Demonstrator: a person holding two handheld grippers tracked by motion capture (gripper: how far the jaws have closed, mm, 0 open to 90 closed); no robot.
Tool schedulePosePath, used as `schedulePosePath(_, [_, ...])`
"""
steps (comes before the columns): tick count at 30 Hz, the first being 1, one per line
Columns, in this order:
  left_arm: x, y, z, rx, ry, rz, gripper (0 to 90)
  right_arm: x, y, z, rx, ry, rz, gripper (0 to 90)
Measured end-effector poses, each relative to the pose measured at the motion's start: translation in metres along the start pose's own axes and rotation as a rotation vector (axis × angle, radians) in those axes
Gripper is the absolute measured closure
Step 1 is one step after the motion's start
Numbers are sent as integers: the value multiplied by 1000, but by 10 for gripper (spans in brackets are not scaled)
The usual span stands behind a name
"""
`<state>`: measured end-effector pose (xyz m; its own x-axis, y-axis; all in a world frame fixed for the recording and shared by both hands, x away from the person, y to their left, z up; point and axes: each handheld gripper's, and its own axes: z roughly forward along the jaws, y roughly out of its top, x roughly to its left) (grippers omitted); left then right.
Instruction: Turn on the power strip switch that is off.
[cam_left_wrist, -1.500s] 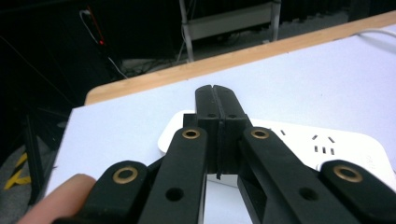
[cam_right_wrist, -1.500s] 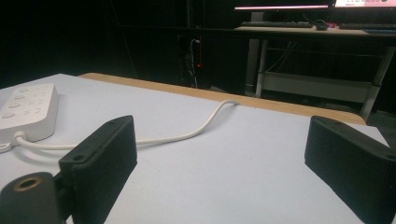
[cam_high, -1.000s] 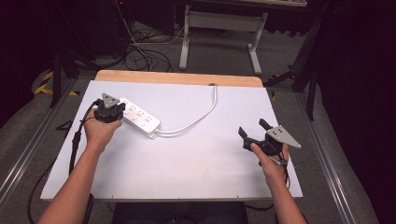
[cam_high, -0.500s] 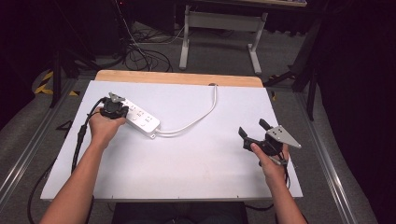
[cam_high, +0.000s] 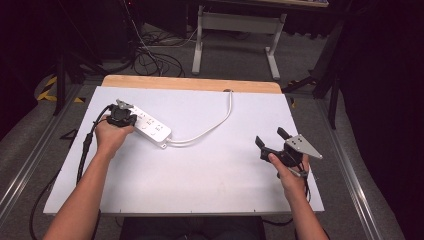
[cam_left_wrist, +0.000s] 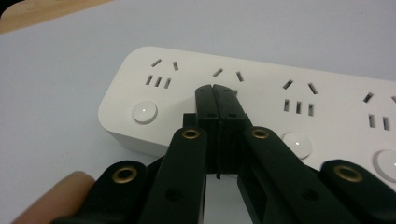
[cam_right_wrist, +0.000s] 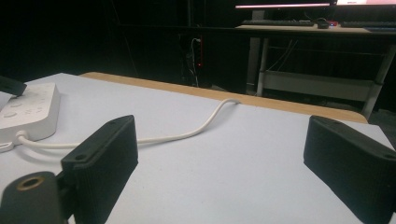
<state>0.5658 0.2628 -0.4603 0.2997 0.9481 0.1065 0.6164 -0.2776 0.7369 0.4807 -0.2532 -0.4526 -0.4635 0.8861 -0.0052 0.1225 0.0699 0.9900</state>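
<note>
Closed left gripper over a power strip, right gripper idle

On the left of the white table (cam_high: 200, 190), the left gripper (cam_left_wrist: 218, 95) – jaws pressed together, holding nothing – tips onto the white plastic power strip (cam_high: 150, 127) beside its round buttons. The strip looks light, rigid and smooth – likely to slide, so best clamped across its narrow sides. Its white cord (cam_high: 215, 127) curves far. At right, the right gripper (cam_high: 272, 140) hovers wide open.
</note>
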Motion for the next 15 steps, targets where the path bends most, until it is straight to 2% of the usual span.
schedulePosePath(4, [-2,0,0,9,-6,-1,900,-1,0,-1,-3,-8,4,105])
schedulePosePath(8, [-4,0,1,9,12,9,900,-1,1,-1,-6,-9,1,107])
schedulePosePath(15, [-4,-1,2,9,6,-5,900,-1,1,-2,-8,-9,3,107])
